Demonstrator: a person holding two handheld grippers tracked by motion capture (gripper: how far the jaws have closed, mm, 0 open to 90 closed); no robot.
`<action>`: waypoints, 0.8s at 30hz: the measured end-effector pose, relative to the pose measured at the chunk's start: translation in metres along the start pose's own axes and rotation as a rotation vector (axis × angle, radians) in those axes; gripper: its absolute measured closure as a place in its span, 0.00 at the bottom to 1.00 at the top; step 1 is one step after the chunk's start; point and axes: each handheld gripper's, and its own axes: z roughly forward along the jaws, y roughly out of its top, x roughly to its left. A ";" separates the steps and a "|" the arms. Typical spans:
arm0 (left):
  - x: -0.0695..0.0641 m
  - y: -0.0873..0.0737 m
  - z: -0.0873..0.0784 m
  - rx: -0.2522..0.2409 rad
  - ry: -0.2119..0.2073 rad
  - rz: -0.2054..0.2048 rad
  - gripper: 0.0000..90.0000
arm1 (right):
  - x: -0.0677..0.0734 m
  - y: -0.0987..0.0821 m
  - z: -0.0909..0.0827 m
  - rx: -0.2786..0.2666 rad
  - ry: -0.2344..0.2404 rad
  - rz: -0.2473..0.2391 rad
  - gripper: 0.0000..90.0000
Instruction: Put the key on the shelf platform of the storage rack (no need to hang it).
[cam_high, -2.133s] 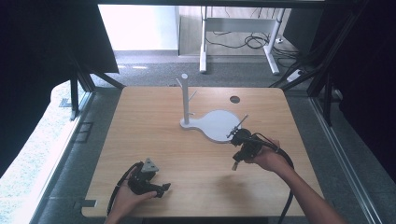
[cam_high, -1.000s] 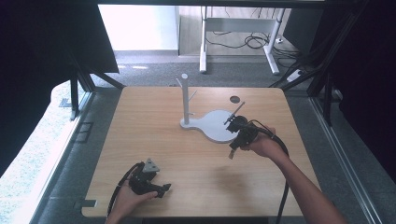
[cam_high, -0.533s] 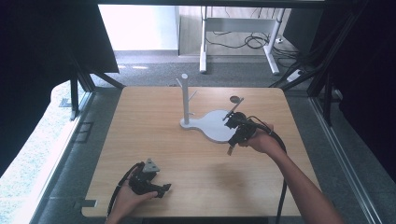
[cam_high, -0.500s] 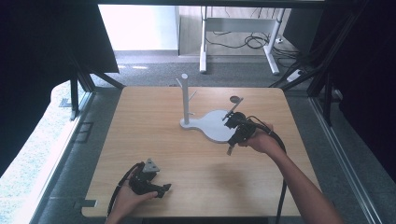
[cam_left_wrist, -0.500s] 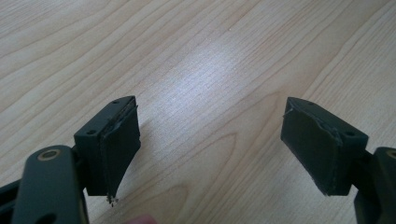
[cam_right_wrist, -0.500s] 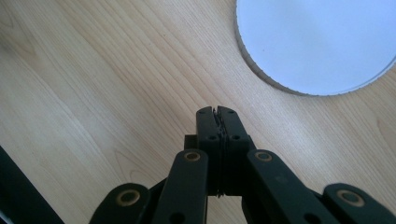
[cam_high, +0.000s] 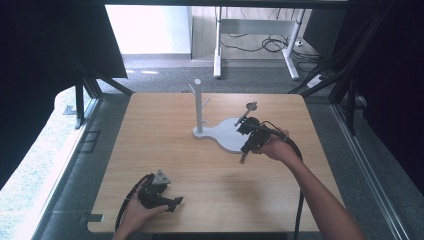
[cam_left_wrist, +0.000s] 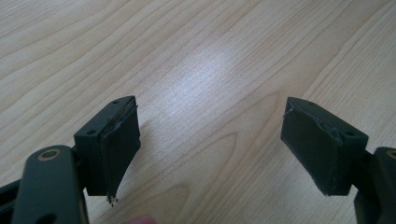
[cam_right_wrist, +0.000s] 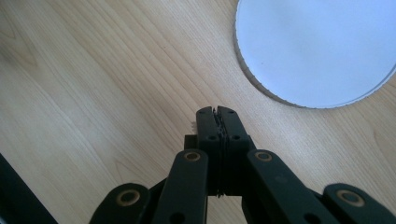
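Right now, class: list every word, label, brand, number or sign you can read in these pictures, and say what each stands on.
None: no readable text on the wooden table, the white stand base, or either gripper's fingers.

Grey floor (cam_high: 165, 80), a white desk frame (cam_high: 255, 37), perhaps daylight behind.

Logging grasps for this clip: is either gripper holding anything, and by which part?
Nothing is held. The right gripper has its jaws shut together with nothing between them; the left gripper is open over the bare table.
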 end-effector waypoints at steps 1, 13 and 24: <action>0.000 0.000 0.000 -0.001 -0.002 -0.003 0.22 | 0.000 0.001 -0.001 0.000 -0.002 0.002 1.00; 0.001 0.000 -0.001 -0.004 -0.004 -0.002 0.22 | -0.006 0.013 -0.003 -0.007 -0.008 0.004 1.00; 0.002 0.000 -0.002 -0.006 -0.002 -0.006 0.22 | -0.013 0.029 0.001 0.007 -0.005 0.021 1.00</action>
